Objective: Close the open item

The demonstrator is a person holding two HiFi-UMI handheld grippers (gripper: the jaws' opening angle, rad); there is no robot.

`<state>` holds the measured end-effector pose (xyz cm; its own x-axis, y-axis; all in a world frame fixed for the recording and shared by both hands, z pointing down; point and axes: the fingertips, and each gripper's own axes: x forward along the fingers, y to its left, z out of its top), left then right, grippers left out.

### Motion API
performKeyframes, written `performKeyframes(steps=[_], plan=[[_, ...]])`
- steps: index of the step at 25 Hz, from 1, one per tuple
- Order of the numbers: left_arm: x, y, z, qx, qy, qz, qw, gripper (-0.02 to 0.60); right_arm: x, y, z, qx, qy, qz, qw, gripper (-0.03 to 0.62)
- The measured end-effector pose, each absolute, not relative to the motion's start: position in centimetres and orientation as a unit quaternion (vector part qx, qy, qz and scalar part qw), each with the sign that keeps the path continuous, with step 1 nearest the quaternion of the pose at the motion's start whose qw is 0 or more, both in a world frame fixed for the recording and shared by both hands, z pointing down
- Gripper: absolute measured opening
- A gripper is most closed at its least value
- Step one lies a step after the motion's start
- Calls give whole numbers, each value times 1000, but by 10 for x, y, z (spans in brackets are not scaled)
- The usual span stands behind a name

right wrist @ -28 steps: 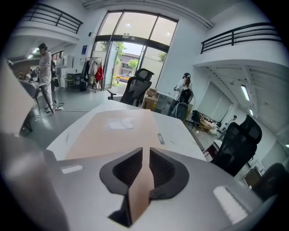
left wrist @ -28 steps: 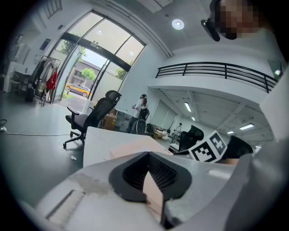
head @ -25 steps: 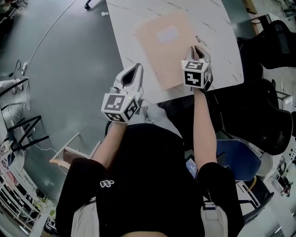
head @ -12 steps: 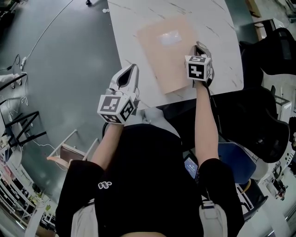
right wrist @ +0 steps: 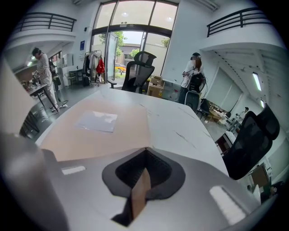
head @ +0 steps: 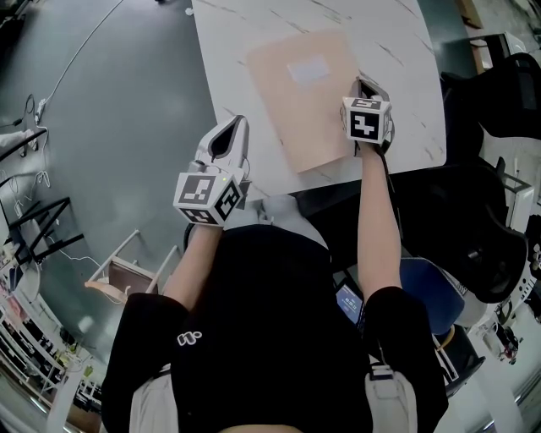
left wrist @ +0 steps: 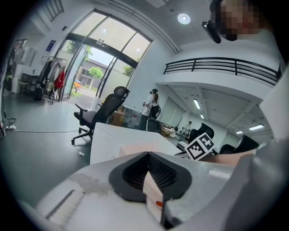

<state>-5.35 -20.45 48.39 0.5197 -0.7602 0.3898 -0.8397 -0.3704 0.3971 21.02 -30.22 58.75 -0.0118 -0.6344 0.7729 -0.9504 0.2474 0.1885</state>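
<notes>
A tan folder with a pale label lies flat and closed on the white marble table. My right gripper is shut, and its tips rest at the folder's right edge. In the right gripper view the folder spreads out to the left of the closed tips. Whether the tips pinch the cover is not visible. My left gripper is shut and empty, held in the air at the table's near left corner. Beyond its tips the left gripper view shows the folder.
Black office chairs and a blue seat crowd the right side. Grey floor with cables lies to the left of the table. Two people and another chair stand beyond the table's far end.
The right gripper's jaws have closed and it has edged forward along the folder's right edge. The left gripper drifted slightly left. The folder has not moved.
</notes>
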Motion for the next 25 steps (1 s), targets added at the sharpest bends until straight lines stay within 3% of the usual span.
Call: performKeyframes(steps=[17,25], plan=[[-45,-204,484,823,-488,73,281,-3,208,-300,593,546,-698,192,421,-11],[-45,-202,467,835,-477,62,267,-3,214,-294,581,587,-694,212,361,-9]])
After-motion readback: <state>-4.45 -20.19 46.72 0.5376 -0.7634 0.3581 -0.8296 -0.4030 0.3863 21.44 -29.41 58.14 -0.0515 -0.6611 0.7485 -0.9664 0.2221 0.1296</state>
